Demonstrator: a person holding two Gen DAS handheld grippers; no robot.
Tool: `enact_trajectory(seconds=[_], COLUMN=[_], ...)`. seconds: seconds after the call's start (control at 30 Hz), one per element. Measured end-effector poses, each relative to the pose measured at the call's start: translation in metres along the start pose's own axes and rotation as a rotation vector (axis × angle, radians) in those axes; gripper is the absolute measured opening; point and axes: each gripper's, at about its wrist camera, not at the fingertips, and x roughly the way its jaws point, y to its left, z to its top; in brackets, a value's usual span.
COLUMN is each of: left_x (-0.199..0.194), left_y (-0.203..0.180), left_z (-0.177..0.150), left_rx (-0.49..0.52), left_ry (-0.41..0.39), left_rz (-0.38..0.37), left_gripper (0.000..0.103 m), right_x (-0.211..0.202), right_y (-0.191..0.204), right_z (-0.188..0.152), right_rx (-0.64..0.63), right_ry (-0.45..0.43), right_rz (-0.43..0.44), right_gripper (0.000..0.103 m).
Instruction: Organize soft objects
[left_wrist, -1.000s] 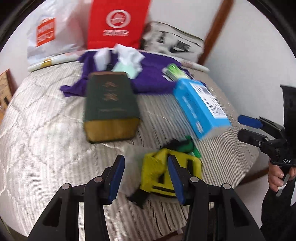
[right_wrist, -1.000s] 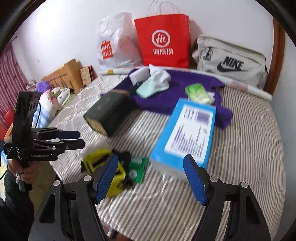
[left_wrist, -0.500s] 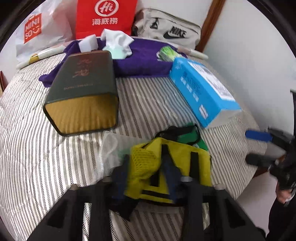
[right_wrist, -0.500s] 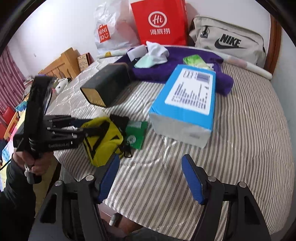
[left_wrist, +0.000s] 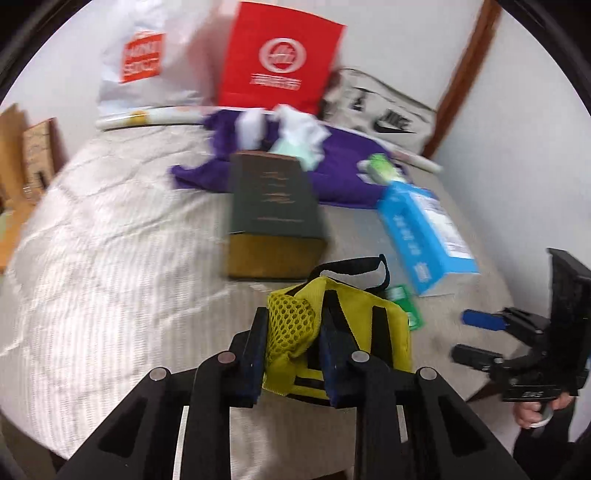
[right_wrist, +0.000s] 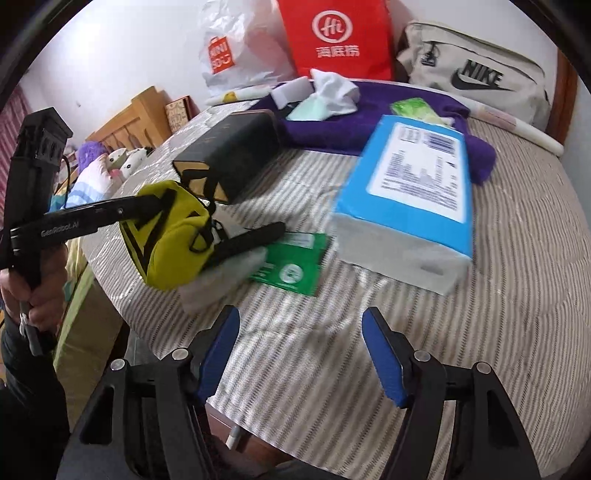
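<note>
My left gripper (left_wrist: 291, 334) closing on small yellow mesh fabric pouch (left_wrist: 343, 325), pinched to lift it clear; right gripper (right_wrist: 301, 354) wide, empty, ready.

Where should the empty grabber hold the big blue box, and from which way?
Probably across the narrow width of the blue box, near its closest end, coming down from above. It lies flat on the striped bed, long and too wide lengthways, and that end faces the open right gripper. The left gripper is busy closing on the yellow pouch.
</note>
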Motion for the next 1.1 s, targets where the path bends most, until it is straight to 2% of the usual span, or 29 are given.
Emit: enact_trajectory(seconds=[0.17, 0.47, 0.6, 0.67, 0.8, 1.1], left_x=[-0.002, 0.0, 0.007, 0.01, 0.018, 0.019], left_y=[0.039, 0.078, 0.077, 0.078, 0.081, 0.079], left_z=[-0.012, -0.02, -0.023, -0.024, -0.028, -0.031], left_rx=[-0.088, -0.18, -0.174, -0.173, -0.176, -0.137], left_ry=[0.01, -0.003, 0.002, 0.008, 0.023, 0.0], left_rz=[0.062, 0.092, 0.073, 0.065, 0.054, 0.048], left_gripper=[0.024, 0.024, 0.024, 0.025, 0.025, 0.026], right_x=[0.013, 0.039, 0.053, 0.06, 0.066, 0.071], right_y=[0.018, 0.05, 0.066, 0.072, 0.079, 0.062], right_z=[0.009, 0.025, 0.032, 0.032, 0.031, 0.048], right_rx=[-0.036, -0.072, -0.07, -0.072, -0.084, 0.032], right_ry=[-0.003, 0.016, 0.061, 0.08, 0.092, 0.134], right_rz=[0.016, 0.059, 0.11, 0.122, 0.069, 0.007], right_gripper=[0.069, 0.069, 0.047, 0.047, 0.045, 0.046])
